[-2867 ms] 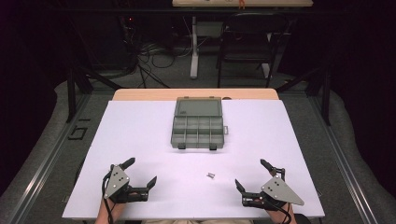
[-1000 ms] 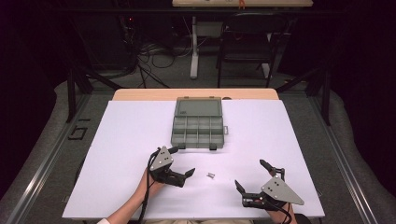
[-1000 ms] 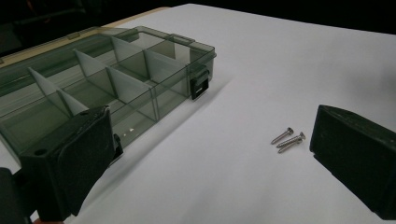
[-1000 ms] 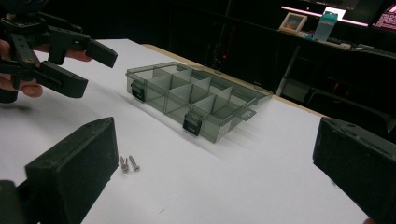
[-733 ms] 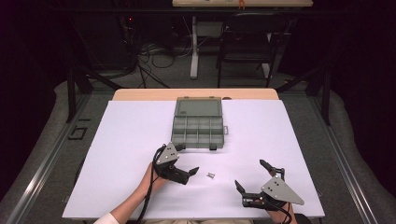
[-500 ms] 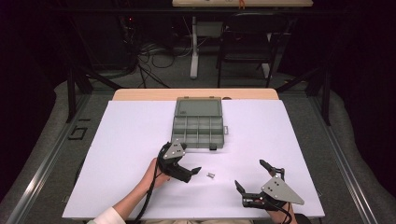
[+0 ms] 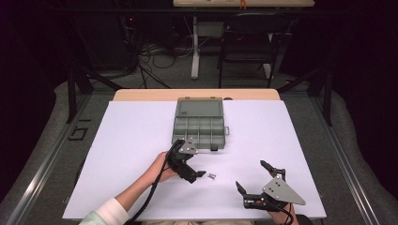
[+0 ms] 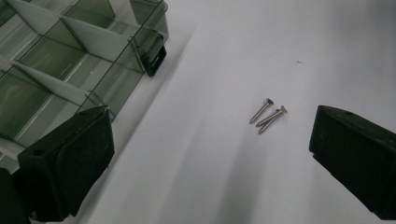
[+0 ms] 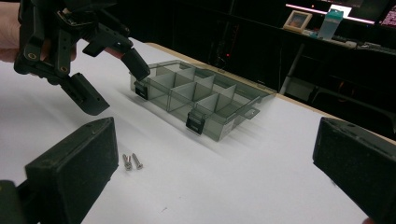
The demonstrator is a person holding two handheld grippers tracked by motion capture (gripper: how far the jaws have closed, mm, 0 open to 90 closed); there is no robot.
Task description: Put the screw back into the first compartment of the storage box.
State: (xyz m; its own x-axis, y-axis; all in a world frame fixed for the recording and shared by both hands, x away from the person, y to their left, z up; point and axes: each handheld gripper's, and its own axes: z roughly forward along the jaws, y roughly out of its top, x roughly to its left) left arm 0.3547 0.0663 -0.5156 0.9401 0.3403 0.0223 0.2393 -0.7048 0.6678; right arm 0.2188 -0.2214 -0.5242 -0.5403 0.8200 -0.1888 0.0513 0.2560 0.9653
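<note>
Near the middle of the high view, the left claw (image 7: 196, 169) hangs just above the white bench (image 7: 126, 140), jaws spread wide and empty. Two small screws (image 7: 212, 176) lie side by side on the bench just right of it; in the left claw's own view the screws (image 8: 267, 114) sit between the jaws, untouched. Behind them, toward the upper centre, stands the open compartment box (image 7: 199, 124). At lower right, the right claw (image 7: 253, 180) rests released.
</note>
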